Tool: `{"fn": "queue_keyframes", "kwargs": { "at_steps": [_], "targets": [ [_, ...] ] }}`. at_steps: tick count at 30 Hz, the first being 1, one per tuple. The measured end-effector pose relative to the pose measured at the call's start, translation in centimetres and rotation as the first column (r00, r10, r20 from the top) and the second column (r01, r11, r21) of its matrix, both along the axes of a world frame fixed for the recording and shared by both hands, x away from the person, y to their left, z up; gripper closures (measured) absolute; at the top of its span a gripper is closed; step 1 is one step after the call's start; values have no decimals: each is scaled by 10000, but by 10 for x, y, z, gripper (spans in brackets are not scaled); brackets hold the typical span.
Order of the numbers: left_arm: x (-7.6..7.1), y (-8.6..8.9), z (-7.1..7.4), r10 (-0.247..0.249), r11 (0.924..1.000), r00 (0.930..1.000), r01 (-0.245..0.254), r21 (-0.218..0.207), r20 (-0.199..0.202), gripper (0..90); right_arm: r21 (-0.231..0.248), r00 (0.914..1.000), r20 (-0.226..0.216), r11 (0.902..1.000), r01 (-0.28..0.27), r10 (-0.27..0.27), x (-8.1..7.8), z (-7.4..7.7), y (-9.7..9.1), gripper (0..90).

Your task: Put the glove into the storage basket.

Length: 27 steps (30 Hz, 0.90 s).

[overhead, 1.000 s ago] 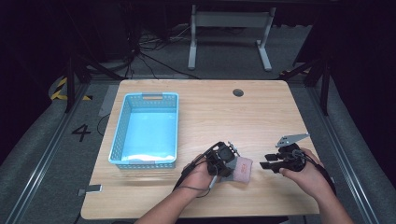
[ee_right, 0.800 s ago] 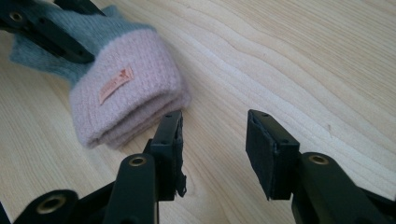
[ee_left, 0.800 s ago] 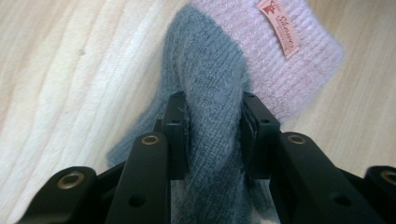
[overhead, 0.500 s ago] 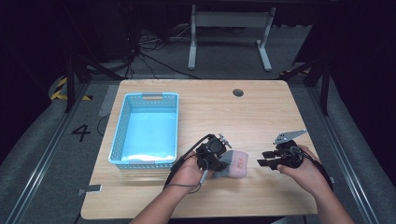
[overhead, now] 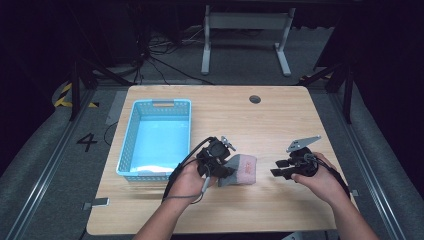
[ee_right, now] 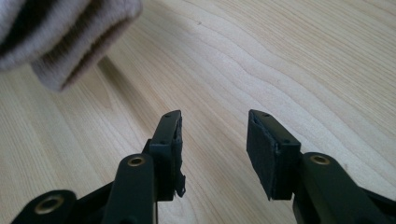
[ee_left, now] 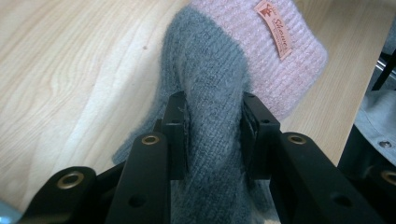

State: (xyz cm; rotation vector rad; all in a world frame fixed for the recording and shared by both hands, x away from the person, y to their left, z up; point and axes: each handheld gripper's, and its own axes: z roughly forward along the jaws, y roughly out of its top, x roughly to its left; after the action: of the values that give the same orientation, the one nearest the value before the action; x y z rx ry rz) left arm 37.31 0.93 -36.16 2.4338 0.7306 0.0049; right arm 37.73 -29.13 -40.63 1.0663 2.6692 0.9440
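Observation:
A knitted sock (overhead: 244, 168), grey at one end and pink with a small orange label at the other (ee_left: 266, 46), hangs just above the wooden table (overhead: 280, 120). My left gripper (overhead: 223, 169) is shut on its grey part, both pads (ee_left: 180, 126) pressing into the wool. My right gripper (overhead: 278, 168) rests low over the table to the right of the sock, open with bare wood between its fingers (ee_right: 273, 149). In the right gripper view the sock's pink end (ee_right: 60, 37) shows at the top left, apart from the jaws.
A light blue plastic basket (overhead: 129, 150) stands on the table's left half, just left of my left hand. A round cable hole (overhead: 255, 99) sits near the far edge. Beyond the table a grey stand (overhead: 245, 30) and cables lie on the dark floor.
My left gripper has carried the sock up and to the left, closer to the basket. The right gripper has stayed almost where it was.

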Motion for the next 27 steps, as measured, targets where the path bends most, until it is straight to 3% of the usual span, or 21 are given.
{"fn": "queue_keyframes", "kwargs": {
  "at_steps": [8,16,27],
  "targets": [
    [-1,14,14,151,9992,9998,-146,-373,119,676,-38,10000,32,10000,-92,92,0,0,3,557],
    [-4,26,26,318,9984,9990,-303,-469,304,676,-63,9999,-34,9999,-157,157,-1,-2,4,553],
    [-3,51,56,605,9948,9960,-548,-864,654,676,-87,9999,-23,9999,-124,124,-3,-2,5,549]
  ]
}}
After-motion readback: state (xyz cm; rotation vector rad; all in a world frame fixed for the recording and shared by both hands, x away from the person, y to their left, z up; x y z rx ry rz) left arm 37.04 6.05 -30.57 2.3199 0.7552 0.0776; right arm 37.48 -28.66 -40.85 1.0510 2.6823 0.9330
